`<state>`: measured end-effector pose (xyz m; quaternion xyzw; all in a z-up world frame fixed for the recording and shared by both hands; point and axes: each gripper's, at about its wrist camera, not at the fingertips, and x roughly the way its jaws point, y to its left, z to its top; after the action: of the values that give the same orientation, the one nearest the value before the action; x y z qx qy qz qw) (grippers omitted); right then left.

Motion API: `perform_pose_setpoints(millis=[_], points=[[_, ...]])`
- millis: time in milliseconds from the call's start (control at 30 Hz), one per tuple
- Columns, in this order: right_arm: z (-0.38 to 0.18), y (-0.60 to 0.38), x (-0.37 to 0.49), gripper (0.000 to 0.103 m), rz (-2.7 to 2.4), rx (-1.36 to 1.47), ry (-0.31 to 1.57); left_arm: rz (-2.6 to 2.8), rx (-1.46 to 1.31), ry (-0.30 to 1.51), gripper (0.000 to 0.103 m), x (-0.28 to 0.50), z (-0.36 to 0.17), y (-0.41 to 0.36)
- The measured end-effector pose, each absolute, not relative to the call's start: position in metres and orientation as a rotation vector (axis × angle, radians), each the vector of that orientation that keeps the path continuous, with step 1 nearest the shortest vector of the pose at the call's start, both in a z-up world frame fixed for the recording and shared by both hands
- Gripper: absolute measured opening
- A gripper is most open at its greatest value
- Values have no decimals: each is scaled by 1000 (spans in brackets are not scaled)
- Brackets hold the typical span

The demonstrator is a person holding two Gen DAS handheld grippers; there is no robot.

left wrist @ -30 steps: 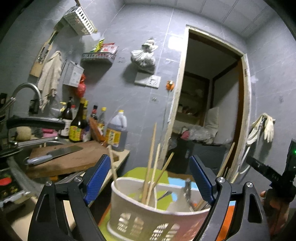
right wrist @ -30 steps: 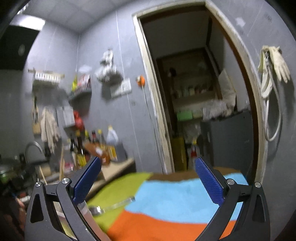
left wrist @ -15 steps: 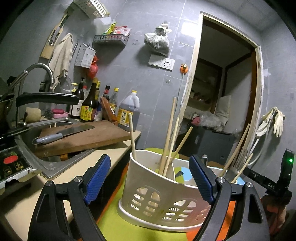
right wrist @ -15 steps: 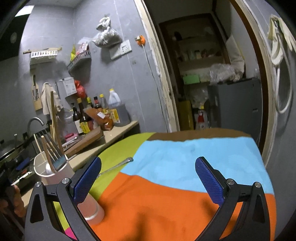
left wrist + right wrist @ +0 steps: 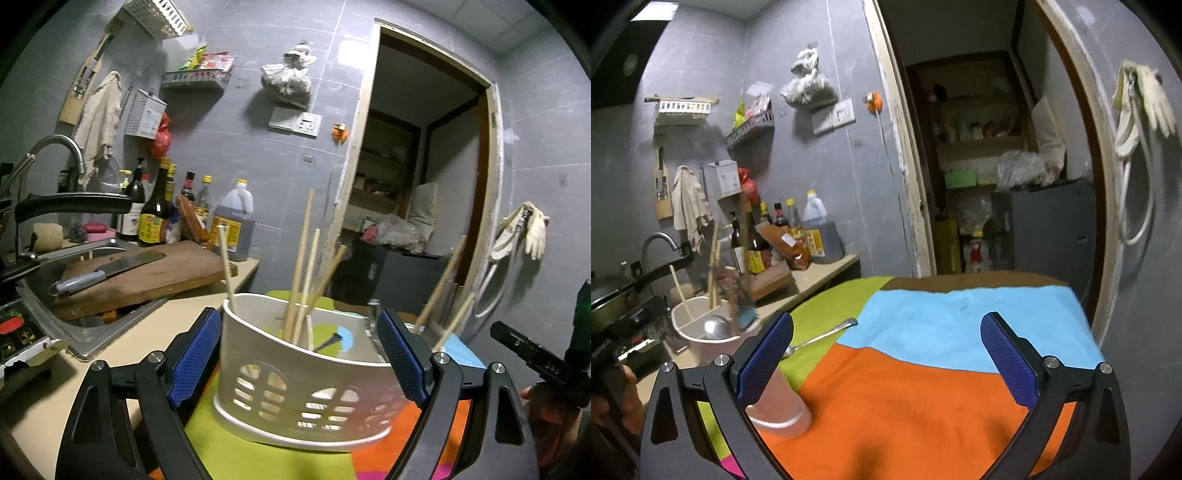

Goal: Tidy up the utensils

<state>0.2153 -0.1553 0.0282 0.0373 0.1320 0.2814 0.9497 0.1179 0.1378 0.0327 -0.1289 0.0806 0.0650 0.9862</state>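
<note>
A white slotted utensil holder [image 5: 306,384] stands on the colourful cloth [image 5: 266,458], with several wooden chopsticks [image 5: 301,266] upright in it. My left gripper [image 5: 299,363] is open, its blue pads on either side of the holder without pressing it. In the right wrist view the holder [image 5: 709,328] stands at the left with a metal ladle [image 5: 714,326] inside. A metal spoon [image 5: 822,336] lies on the green part of the cloth [image 5: 923,387]. My right gripper [image 5: 886,362] is open and empty above the orange area.
A counter on the left carries a sink [image 5: 55,321], a cutting board with a cleaver [image 5: 107,269], and bottles [image 5: 155,214]. A doorway [image 5: 990,166] opens behind the table. The other gripper's body [image 5: 543,365] is at the right edge.
The left gripper has moved in closer around the holder, which now sits between its pads. The right gripper's view has tilted down over the cloth; the holder and spoon came into sight.
</note>
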Motion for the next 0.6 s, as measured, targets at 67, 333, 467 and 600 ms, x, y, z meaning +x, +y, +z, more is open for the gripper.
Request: perform_pose_setpoints(millis=[67, 333, 467, 600], points=[[34, -159, 199, 103, 552, 66, 242, 107, -262, 178, 83, 114, 34, 134], [51, -176, 121, 103, 488, 34, 175, 72, -240, 205, 83, 80, 37, 108], [55, -186, 88, 103, 468, 50, 157, 46, -222, 232, 83, 57, 37, 94], [58, -196, 52, 103, 441, 61, 136, 43, -213, 254, 84, 36, 37, 86]])
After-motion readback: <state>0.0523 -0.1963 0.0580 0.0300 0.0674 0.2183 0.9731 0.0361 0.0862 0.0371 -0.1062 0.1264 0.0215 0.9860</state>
